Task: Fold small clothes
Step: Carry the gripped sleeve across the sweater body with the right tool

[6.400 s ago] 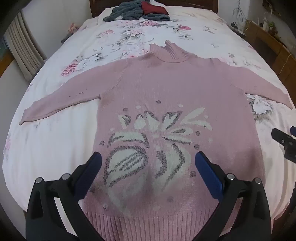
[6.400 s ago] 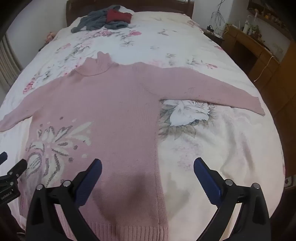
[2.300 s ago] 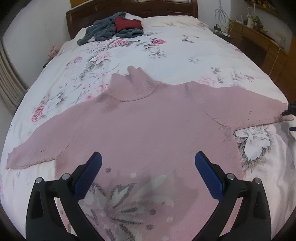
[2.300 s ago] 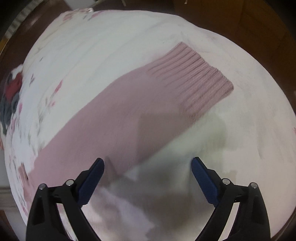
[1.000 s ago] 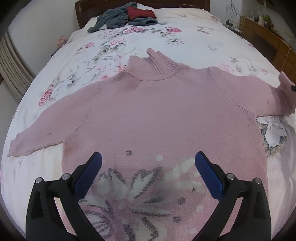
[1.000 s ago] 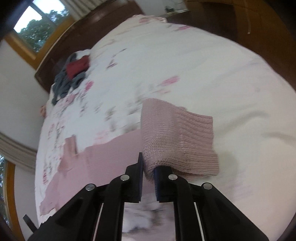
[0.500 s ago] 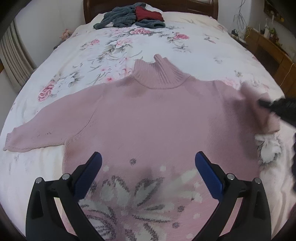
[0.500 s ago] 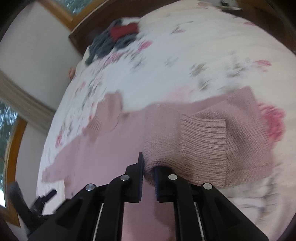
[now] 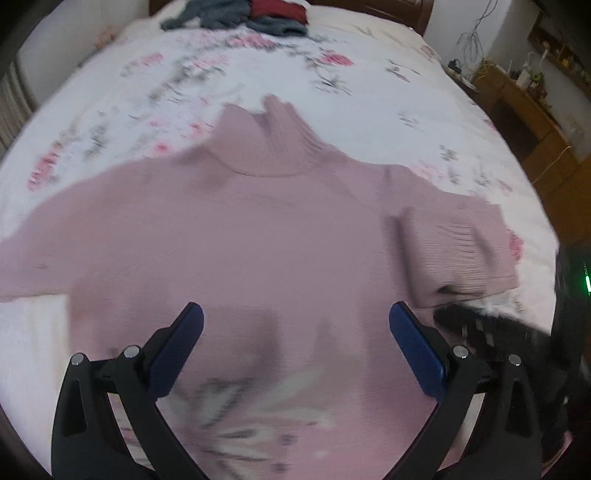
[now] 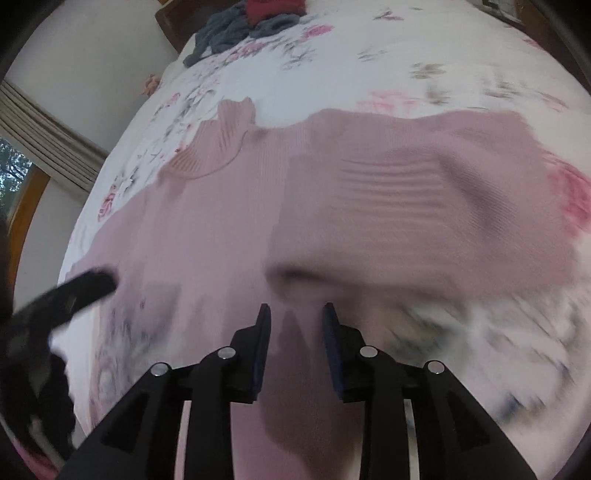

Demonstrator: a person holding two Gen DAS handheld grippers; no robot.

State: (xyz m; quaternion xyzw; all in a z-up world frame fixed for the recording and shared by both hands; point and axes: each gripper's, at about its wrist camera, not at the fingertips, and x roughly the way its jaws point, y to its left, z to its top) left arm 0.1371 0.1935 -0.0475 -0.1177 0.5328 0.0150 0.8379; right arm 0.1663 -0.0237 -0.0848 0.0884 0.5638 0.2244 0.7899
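Lying flat on the bed is a pink sweater with a tall neck and a pale leaf picture low on its front. One sleeve is folded in, so its ribbed cuff rests on the sweater's chest. The other sleeve reaches out to the side. The left gripper hangs over the sweater's middle, its blue fingers spread wide with nothing in them. The right gripper is just below the folded sleeve, its fingers a little apart and empty. A pile of grey and red clothes sits far up the bed. The bedcover has pink flowers on it.
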